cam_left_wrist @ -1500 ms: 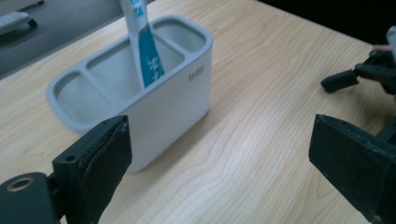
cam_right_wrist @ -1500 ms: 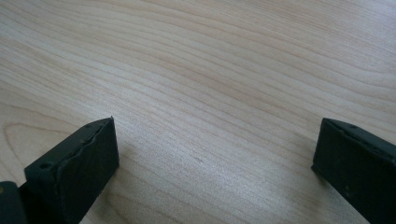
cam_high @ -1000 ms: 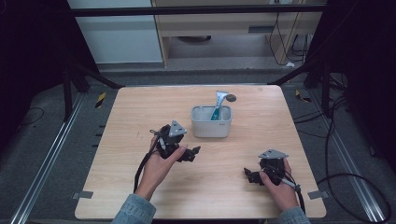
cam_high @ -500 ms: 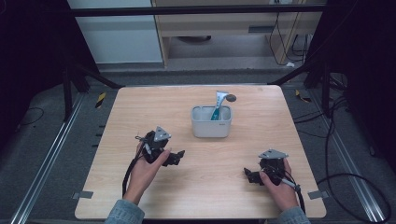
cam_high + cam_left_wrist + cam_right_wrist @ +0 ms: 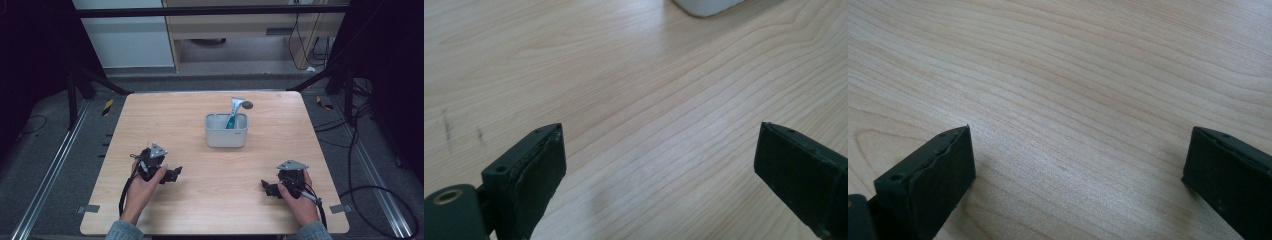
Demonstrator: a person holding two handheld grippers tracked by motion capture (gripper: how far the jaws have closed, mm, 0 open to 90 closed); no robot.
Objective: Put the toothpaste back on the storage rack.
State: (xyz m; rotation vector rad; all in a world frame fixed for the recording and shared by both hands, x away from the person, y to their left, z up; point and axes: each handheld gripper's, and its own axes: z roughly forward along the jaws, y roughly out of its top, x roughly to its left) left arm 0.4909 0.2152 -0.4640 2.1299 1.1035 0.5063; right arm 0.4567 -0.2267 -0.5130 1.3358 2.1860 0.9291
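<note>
Near edge: your left gripper (image 5: 172, 174) and right gripper (image 5: 267, 187) rest on the wooden table (image 5: 165, 120), jaws spread wide, nothing between. Farther, centre: grey bin (image 5: 226, 131) w/ blue-white tube (image 5: 233, 112) upright inside, lower part hidden; dark round item (image 5: 247, 105) behind, unclear.

Light wooden table (image 5: 190, 125) stood inside a dark frame on a grey floor (image 5: 240, 75).

Its pale grain ran across the top, with small metal brackets (image 5: 88, 208) fixed at the two near corners. A black bar (image 5: 210, 11) crossed above the far edge, before a beige cabinet (image 5: 225, 22) and a white panel (image 5: 130, 37). A metal rail (image 5: 47, 175) ran along the floor at left, near a yellow-and-black striped marker (image 5: 107, 106). Black cables (image 5: 370, 195) looped over the floor at right.
</note>
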